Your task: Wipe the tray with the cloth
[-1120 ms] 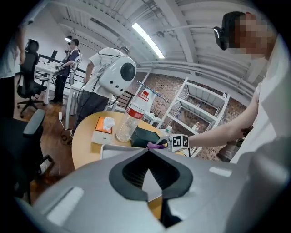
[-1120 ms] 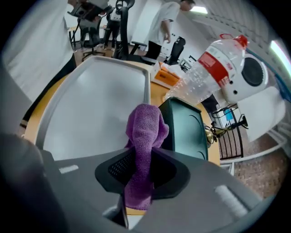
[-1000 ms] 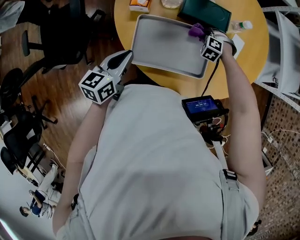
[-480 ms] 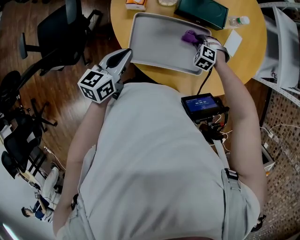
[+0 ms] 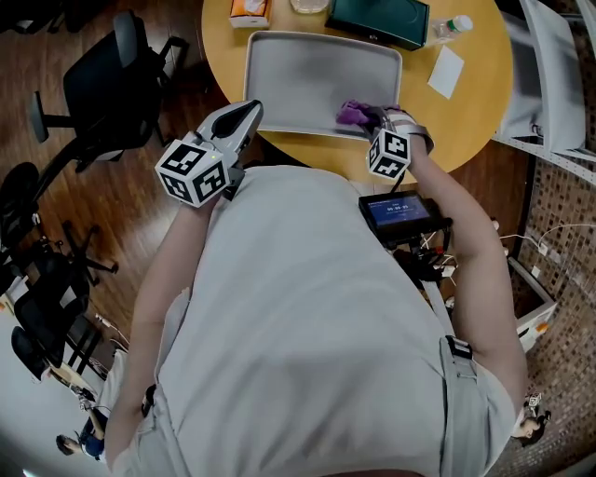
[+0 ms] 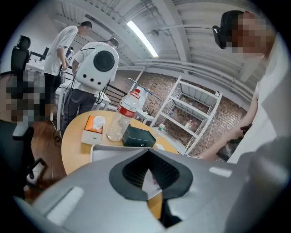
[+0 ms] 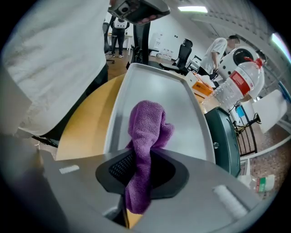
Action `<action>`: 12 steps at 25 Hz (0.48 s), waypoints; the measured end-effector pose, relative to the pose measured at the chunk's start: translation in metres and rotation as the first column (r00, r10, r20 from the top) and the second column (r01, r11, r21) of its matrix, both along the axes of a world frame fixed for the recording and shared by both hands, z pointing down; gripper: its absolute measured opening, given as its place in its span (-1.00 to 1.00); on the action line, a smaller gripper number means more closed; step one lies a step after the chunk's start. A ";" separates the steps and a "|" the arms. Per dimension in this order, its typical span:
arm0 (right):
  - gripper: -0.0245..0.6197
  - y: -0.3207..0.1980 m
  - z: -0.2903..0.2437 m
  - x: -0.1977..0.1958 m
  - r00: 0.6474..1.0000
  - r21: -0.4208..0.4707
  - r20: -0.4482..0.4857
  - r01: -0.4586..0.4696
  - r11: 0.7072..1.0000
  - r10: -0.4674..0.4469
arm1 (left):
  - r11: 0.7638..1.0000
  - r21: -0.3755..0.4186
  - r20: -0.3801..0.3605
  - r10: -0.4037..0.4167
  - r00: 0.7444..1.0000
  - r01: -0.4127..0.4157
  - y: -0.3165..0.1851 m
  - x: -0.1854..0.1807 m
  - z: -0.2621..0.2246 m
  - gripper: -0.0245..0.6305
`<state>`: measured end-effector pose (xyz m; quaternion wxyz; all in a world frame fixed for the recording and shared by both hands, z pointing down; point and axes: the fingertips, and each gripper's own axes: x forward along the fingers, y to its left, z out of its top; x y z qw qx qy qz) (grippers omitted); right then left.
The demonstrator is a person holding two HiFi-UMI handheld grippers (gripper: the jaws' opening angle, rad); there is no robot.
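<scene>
Right gripper view: the purple cloth (image 7: 148, 123) is clamped between the jaws of the right gripper (image 7: 143, 175). These jaws have just been closing slightly with the cloth between them. Its free end bunches on the floor of the grey tray (image 7: 152, 86), close to the near rim.

In the head view, the cloth lies at the lower right corner of the tray, which sits upper centre of the frame on the round wooden table (image 5: 466, 102). The left gripper (image 5: 244, 114) hangs off the tray's lower left corner, jaws together and holding nothing. Whether it touches the rim cannot be told.

Beyond the tray's far edge stand a tissue box (image 5: 250, 9), a dark green box (image 5: 377, 19) and a bottle (image 5: 449, 28). A white card (image 5: 445, 72) lies to the right.

Procedure, as judged:
- Keep the clamp firm so the cloth does not slip out.
- Press the bunched end flat to the tray floor.
- Sweep in overlapping passes, including corners.
- The tray may slide; brace its rim with the left gripper.
</scene>
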<state>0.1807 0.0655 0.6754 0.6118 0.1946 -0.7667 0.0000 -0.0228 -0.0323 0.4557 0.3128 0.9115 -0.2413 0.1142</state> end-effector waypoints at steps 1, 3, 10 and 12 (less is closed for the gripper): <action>-0.70 0.009 -0.001 -0.003 1.000 -0.010 0.007 0.002 1.000 -0.002 | 1.000 0.002 -0.002 0.002 1.000 -0.002 0.001 0.000 -0.001 -0.93; -0.70 0.021 -0.001 -0.008 1.000 -0.019 0.015 0.010 1.000 -0.010 | 1.000 0.003 -0.006 0.004 1.000 -0.004 0.002 0.001 -0.001 -0.93; -0.69 0.029 -0.003 -0.014 0.985 -0.043 -0.039 0.164 0.986 -0.166 | 1.000 0.004 -0.014 -0.008 1.000 0.008 0.006 0.001 -0.005 -0.93; -0.69 0.032 -0.007 -0.016 0.982 -0.066 -0.038 0.182 0.981 -0.185 | 1.000 0.003 -0.014 -0.018 1.000 0.018 0.013 0.000 -0.010 -0.93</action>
